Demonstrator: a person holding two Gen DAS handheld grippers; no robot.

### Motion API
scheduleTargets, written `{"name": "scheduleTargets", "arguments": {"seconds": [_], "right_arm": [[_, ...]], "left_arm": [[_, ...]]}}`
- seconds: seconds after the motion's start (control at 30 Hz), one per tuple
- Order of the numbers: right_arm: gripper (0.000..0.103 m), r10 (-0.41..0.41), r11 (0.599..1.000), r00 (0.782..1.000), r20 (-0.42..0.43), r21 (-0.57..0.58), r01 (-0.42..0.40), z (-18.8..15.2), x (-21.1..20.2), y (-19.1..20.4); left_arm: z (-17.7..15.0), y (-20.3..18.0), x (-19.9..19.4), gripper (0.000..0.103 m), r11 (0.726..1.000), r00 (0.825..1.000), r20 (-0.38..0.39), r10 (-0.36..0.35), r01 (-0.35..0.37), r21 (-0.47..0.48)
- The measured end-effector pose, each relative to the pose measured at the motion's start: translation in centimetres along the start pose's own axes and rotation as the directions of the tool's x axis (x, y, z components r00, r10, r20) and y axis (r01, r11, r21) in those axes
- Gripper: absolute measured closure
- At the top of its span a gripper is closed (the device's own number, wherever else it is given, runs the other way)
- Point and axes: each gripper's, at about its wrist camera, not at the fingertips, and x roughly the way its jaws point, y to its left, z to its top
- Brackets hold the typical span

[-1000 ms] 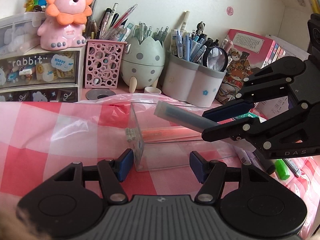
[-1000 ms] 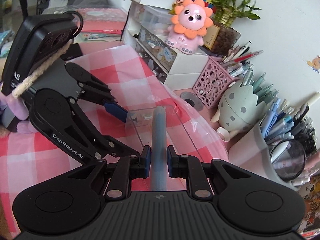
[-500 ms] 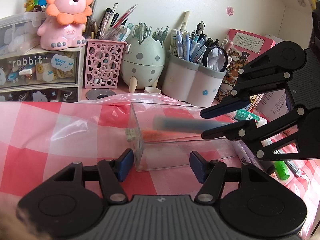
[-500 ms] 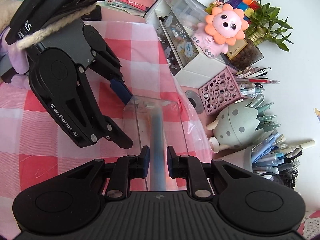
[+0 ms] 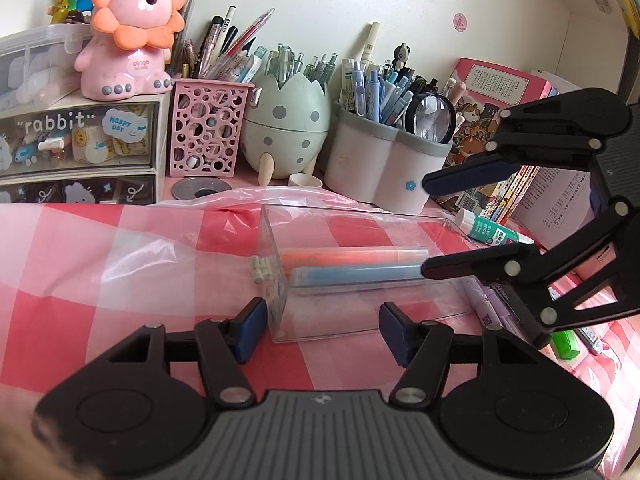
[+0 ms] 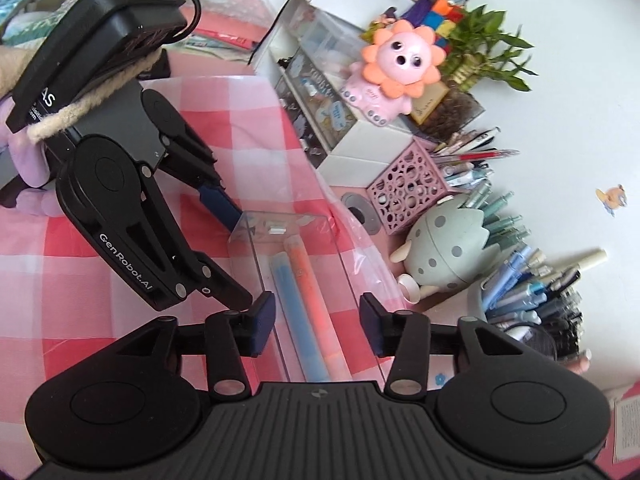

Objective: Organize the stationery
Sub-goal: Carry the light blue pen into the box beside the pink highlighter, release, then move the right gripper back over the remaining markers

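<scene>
A clear plastic box [image 5: 360, 312] lies on the pink checked cloth, also in the right wrist view [image 6: 256, 256]. Inside it lie a blue marker [image 5: 356, 274] and an orange marker [image 5: 348, 257], side by side; both show in the right wrist view, blue [image 6: 294, 308] and orange [image 6: 316, 300]. My left gripper [image 5: 322, 334] is open, its fingertips either side of the box's near end. My right gripper [image 6: 316, 322] is open and empty at the box's open right end; it shows in the left wrist view [image 5: 448, 228].
Loose pens, a green glue stick [image 5: 494, 234] and a green eraser [image 5: 566, 344] lie right of the box. Pen holders [image 5: 204, 128], an egg-shaped cup [image 5: 286, 120], a grey pen cup [image 5: 384, 160], drawers [image 5: 76, 152] and books [image 5: 500, 96] line the back wall. A plastic bag [image 5: 140, 248] lies under the box.
My right gripper lowered the blue marker into the clear box, then opened and let it go. The marker now lies beside the orange one. My left gripper stayed put.
</scene>
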Motion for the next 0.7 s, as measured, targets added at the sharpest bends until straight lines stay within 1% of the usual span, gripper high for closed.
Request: {"name": "scheduleTargets", "arguments": {"seconds": [0.07,0.23,0.33,0.5,0.63,0.7], "right_arm": [[0.046,-0.015,1.0,1.0,0.004,0.011,0.014,-0.2,-0.3,0.2],[0.041,-0.036,0.998,0.999,0.022,0.043,0.035,-0.9,-1.4,0.5],[0.035,-0.057,0.996,0.998,0.03,0.068,0.055,-1.2,-2.0,0.7],[0.029,-0.076,0.987,0.996,0.043,0.145,0.069,-2.1,-3.1,0.7],[0.025,-0.111,0.973,0.993,0.032,0.207,0.102,-3.1,-3.8,1.1],[0.024,-0.127,0.964,0.992,0.02,0.239,0.119,-3.7,-4.0,1.3]], "left_arm": [[0.0,0.0,0.0,0.068,1.0,1.0,0.0,0.0,0.0,0.0],[0.0,0.0,0.0,0.068,1.0,1.0,0.0,0.0,0.0,0.0],[0.0,0.0,0.0,0.068,1.0,1.0,0.0,0.0,0.0,0.0],[0.0,0.0,0.0,0.068,1.0,1.0,0.0,0.0,0.0,0.0],[0.0,0.0,0.0,0.068,1.0,1.0,0.0,0.0,0.0,0.0],[0.0,0.0,0.0,0.068,1.0,1.0,0.0,0.0,0.0,0.0]]}}
